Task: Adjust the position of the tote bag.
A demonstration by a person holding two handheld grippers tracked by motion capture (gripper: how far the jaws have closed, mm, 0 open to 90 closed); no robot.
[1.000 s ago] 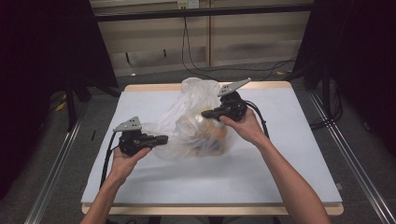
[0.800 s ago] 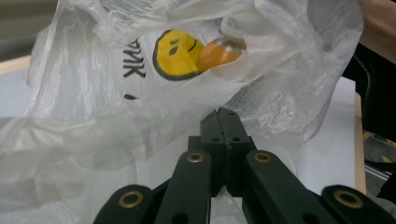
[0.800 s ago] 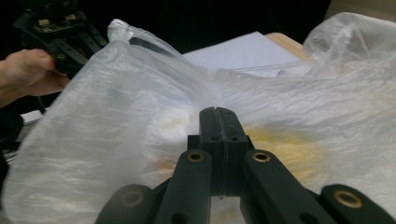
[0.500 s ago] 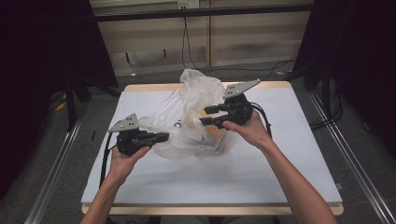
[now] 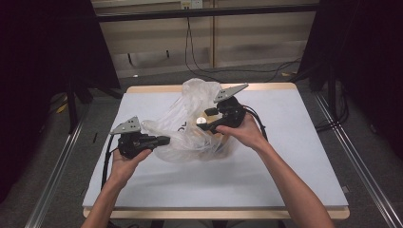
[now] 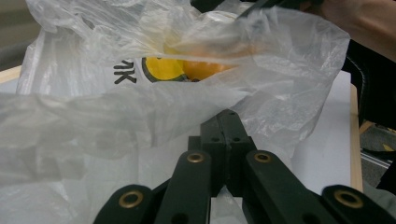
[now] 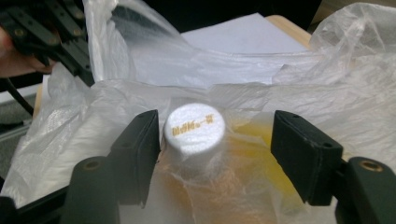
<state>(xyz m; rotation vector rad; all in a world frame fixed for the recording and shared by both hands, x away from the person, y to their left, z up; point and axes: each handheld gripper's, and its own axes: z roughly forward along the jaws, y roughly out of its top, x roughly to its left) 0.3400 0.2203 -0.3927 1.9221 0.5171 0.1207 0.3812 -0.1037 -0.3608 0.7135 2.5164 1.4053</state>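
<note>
Since the earlier high view, the right gripper [image 5: 209, 122] had shifted slightly toward the lower part of the frame and the plastic bag [image 5: 190, 123] had been drawn more open, while the left gripper [image 5: 159, 140] stayed at the bag's left edge. In the left gripper view, the left jaws stood fully closed, pinching a fold of the translucent film at centre frame; yellow and orange contents showed through the bag in the upper middle of that view. In the right gripper view, the right jaws stood wide apart around a white bottle cap [image 7: 194, 128], the left-hand jaw just beside the cap and the other well clear; whether film lay over the cap could not be told for certain. The bottle [image 7: 224, 186] appeared orange beneath its cap and sat inside the bag, near the middle of the table [image 5: 294, 161] in the high view. The step in hand was judged to be taking the bottle by its neck. Done well, the left gripper would keep the film taut and clear, and the right jaws would centre on the cap before closing, so as not to trap loose film.
</note>
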